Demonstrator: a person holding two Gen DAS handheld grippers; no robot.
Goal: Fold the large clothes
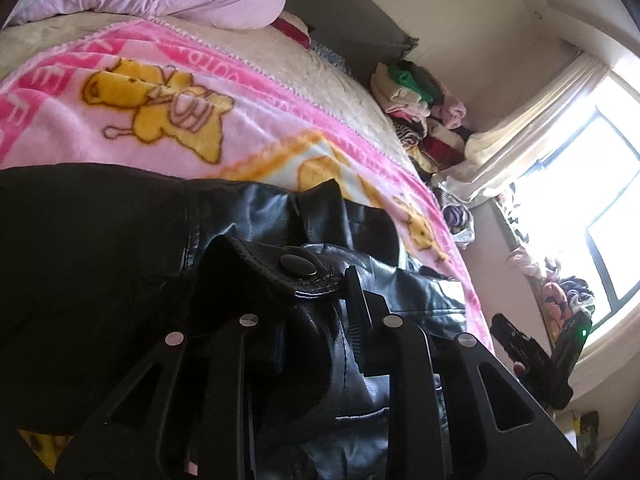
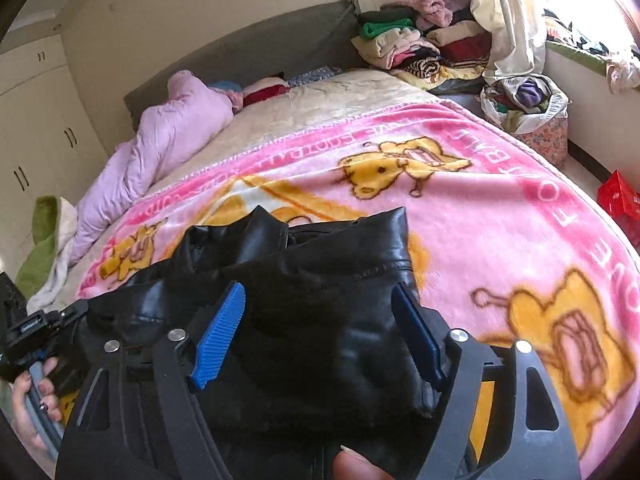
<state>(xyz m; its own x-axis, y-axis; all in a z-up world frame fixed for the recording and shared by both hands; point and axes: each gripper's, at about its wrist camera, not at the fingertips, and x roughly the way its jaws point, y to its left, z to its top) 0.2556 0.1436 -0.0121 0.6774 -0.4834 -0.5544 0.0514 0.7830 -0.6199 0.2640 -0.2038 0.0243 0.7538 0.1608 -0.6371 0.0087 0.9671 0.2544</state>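
Observation:
A black leather jacket (image 1: 120, 248) lies bunched on a pink bear-print blanket (image 1: 160, 120) on the bed. My left gripper (image 1: 288, 280) is shut on a jacket flap with a snap button (image 1: 298, 265); its left finger is hidden under the leather. In the right wrist view the jacket (image 2: 304, 280) lies between my right gripper's blue pads (image 2: 220, 332). My right gripper (image 2: 320, 304) is open, its pads on either side of the leather, not pinching it. The left gripper (image 2: 36, 328) and the hand holding it show at the left edge. The right gripper (image 1: 532, 356) shows in the left wrist view.
A lilac duvet (image 2: 160, 140) lies along the bed's left side. Piles of folded clothes (image 2: 420, 44) sit by the grey headboard (image 2: 260, 40). A basket of clothes (image 2: 528, 112) and a red box (image 2: 620, 196) stand on the floor right. A window with a curtain (image 1: 560, 120) is beyond.

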